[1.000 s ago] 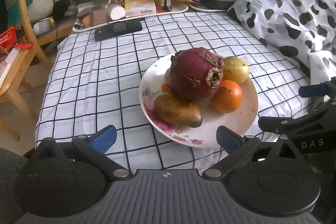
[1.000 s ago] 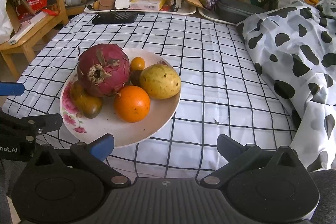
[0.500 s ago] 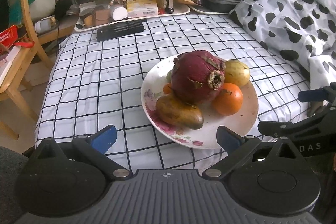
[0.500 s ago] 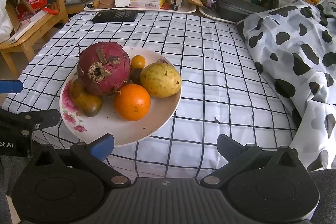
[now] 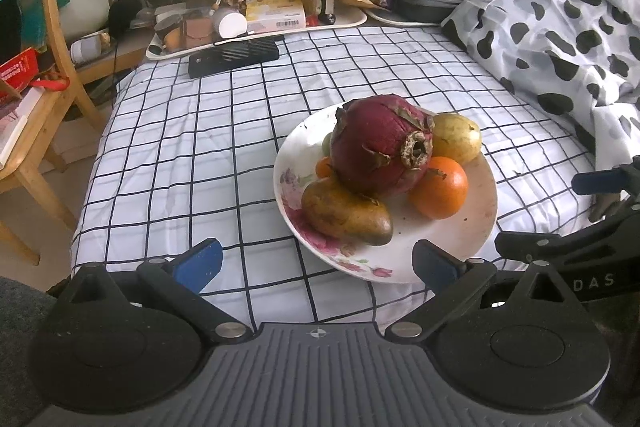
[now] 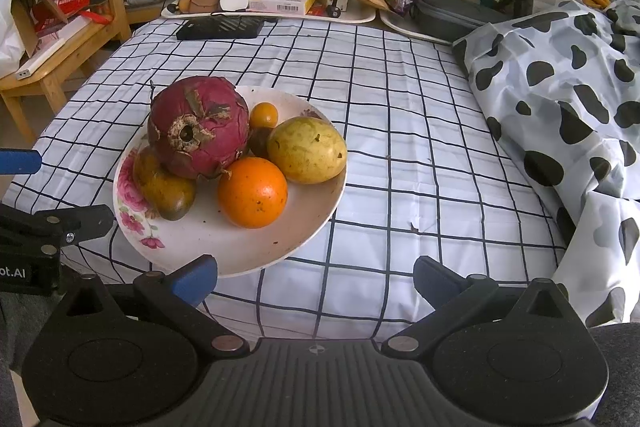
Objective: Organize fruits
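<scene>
A white floral plate (image 5: pixel 476 227) (image 6: pixel 248 251) sits on the checked cloth near the front edge. On it lie a big red dragon fruit (image 5: pixel 384 151) (image 6: pixel 198 131), an orange (image 5: pixel 439 193) (image 6: pixel 253 192), a yellow-green fruit (image 5: pixel 458 137) (image 6: pixel 307 150), a brown mango (image 5: pixel 346 213) (image 6: pixel 164 189) and a small orange fruit (image 6: pixel 263 115). My left gripper (image 5: pixel 316 263) is open and empty just before the plate's near rim. My right gripper (image 6: pixel 316 277) is open and empty, with its left fingertip at the plate's near rim.
A cow-print cloth (image 5: pixel 560 23) (image 6: pixel 560 99) is heaped on the right. A black flat device (image 5: pixel 234 57) (image 6: pixel 220 27) and cluttered trays (image 6: pixel 272 3) line the far edge. A wooden chair (image 5: pixel 36 83) stands at the left.
Both grippers have eased slightly forward toward the plate, which now looks a little nearer. Both remain open and the fruits have not moved.
</scene>
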